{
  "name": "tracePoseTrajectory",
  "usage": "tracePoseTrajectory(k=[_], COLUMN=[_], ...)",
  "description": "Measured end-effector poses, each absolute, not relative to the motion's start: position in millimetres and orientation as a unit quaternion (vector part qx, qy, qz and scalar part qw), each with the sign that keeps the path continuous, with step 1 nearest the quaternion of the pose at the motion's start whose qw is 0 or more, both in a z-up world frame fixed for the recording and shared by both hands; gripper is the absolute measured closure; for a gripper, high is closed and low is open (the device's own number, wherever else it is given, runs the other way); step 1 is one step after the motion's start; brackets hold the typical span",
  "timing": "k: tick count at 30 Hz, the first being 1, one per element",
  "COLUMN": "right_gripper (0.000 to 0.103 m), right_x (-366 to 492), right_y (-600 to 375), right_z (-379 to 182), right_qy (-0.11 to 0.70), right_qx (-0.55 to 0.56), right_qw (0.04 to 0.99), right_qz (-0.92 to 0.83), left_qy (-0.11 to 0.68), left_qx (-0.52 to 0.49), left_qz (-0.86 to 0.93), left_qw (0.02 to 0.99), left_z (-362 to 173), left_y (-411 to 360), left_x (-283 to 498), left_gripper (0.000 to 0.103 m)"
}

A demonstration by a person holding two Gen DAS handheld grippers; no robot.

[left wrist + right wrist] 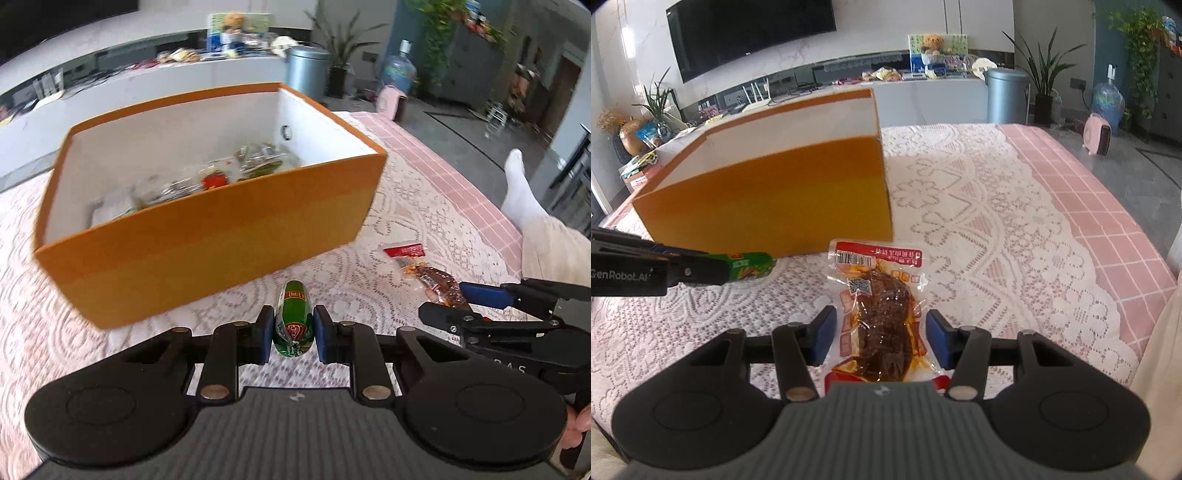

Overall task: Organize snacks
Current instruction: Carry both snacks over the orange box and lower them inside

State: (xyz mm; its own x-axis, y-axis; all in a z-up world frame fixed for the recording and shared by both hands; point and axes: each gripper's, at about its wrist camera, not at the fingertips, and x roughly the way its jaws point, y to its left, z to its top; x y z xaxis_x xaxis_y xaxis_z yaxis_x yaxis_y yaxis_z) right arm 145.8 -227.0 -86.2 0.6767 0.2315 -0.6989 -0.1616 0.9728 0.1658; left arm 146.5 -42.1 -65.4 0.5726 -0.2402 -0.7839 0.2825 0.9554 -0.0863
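Note:
An orange box [221, 243] with a white inside stands on the lace cloth and holds several wrapped snacks [210, 181]. My left gripper [293, 334] is shut on a green snack packet [293, 317], just in front of the box's near wall. The packet also shows in the right wrist view [750, 267]. My right gripper [881, 338] is open, with its pads on either side of a clear packet of brown meat snack with red ends [882, 314] that lies on the cloth. That packet [424, 269] and the right gripper [461, 306] show in the left wrist view.
The table has a white lace cloth [979, 229] over pink check fabric [1108, 221]. The orange box [768, 195] stands to the left of the meat packet. A person's leg in a white sock [524, 195] is at the table's right edge.

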Motion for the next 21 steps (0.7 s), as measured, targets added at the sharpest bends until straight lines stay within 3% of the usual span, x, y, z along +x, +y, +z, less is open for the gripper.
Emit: tracePoseTrajectory(k=[21], right_gripper=[0.052], right_x=[139], right_y=[-181], right_z=[-1], right_qy=[0.308], right_qx=[0.018], right_qw=[0.938], right_qz=[0.158], left_qy=[0.405], left_qx=[-0.045], left_qz=[-0.089], left_qw=[0.909], left_z=[-11], left_y=[1], left_x=[130], left_gripper=[0.078])
